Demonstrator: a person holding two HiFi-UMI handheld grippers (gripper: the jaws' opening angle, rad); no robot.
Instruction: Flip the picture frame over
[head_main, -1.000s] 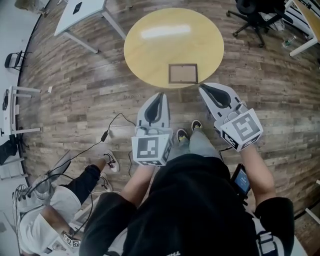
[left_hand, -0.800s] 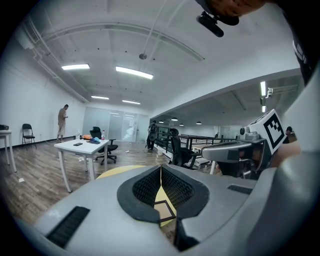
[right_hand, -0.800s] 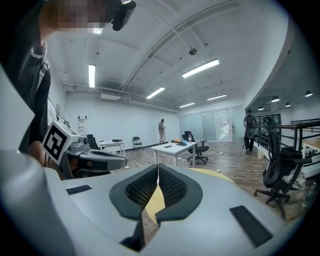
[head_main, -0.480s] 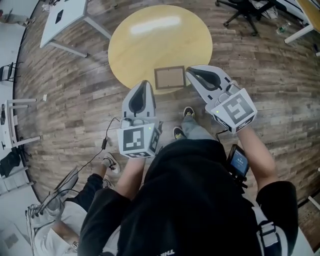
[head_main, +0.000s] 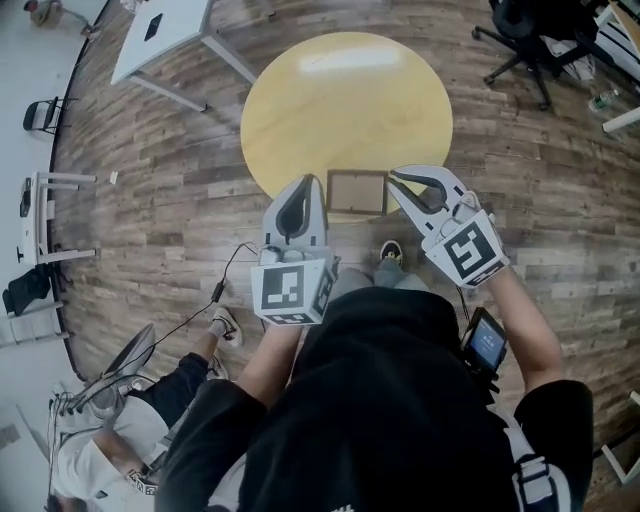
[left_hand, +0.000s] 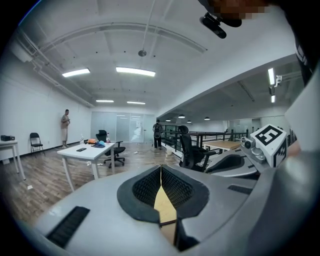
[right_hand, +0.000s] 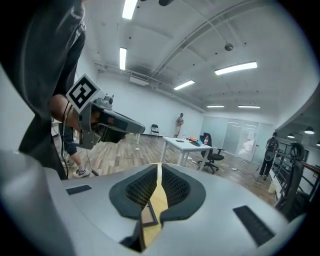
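A brown-edged picture frame (head_main: 357, 193) lies flat on the round yellow table (head_main: 345, 100), close to its near edge. My left gripper (head_main: 309, 182) is shut, its tips at the frame's left side and just short of the table edge. My right gripper (head_main: 394, 177) is also shut and sits at the frame's right side. Neither one holds anything. In the left gripper view the closed jaws (left_hand: 161, 169) leave a slit showing yellow tabletop. The right gripper view shows shut jaws (right_hand: 160, 166) with a dark frame edge (right_hand: 146, 215) under them.
A white desk (head_main: 160, 30) stands beyond the table at the far left, and a black office chair (head_main: 530, 35) at the far right. A person (head_main: 110, 420) sits on the wooden floor at lower left, with a cable (head_main: 200, 290) running nearby. Chairs stand along the left wall.
Both grippers have moved forward to the table's near edge and now flank the frame. The right gripper has rolled and dropped a little. Both jaws stayed shut.
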